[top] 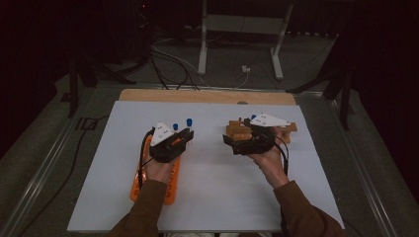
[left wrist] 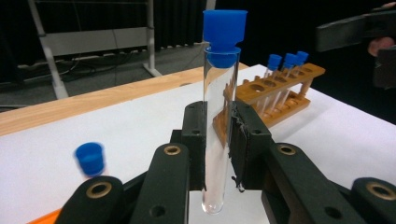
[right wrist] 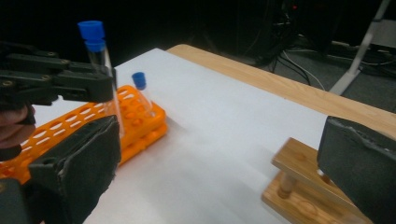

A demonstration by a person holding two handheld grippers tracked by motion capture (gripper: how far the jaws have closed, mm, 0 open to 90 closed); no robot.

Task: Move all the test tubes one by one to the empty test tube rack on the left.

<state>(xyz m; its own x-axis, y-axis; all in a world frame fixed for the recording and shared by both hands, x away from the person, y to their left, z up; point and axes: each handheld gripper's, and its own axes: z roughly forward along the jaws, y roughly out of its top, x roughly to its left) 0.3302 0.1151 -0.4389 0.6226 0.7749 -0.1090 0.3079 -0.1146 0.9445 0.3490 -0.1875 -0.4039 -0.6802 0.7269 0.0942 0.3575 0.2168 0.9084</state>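
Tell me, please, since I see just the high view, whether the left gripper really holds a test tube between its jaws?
Observer: Yes. In the left gripper view the left gripper is shut on a clear test tube, upright, blue cap on top.
Operator: Thank you. Is the right gripper carrying anything?
Observer: No. The right gripper view shows the right gripper open, nothing between its pads.
Operator: How full is the wooden rack?
Observer: The left gripper view shows three blue-capped tubes at the far end of the wooden rack, with empty holes nearer.
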